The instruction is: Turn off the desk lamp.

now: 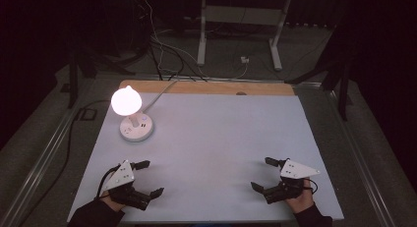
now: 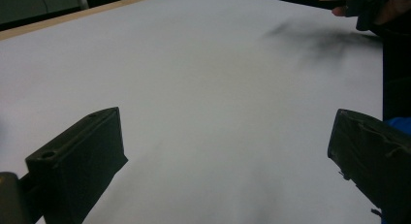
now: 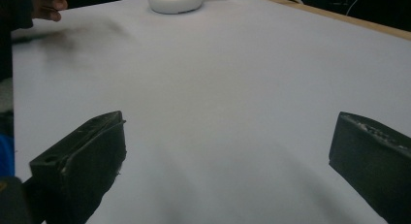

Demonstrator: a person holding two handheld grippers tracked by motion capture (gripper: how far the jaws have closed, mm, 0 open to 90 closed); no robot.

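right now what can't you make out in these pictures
- Lamp: in the high view its glare washes out the bulb's shape.
- Lamp base: in the right hand-held gripper view the top edge cuts it off.
- Base markings: too small in the high view.

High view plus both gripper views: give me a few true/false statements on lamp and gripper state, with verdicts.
1. The lamp is lit. True.
2. The left gripper holds the lamp base. False: its jaws are open and empty, well short of the base.
3. The right gripper has its jaws open. True.
4. The lamp stands at the table's near right corner. False: it stands at the far left.
5. A white cord runs from the base past the far edge. True.
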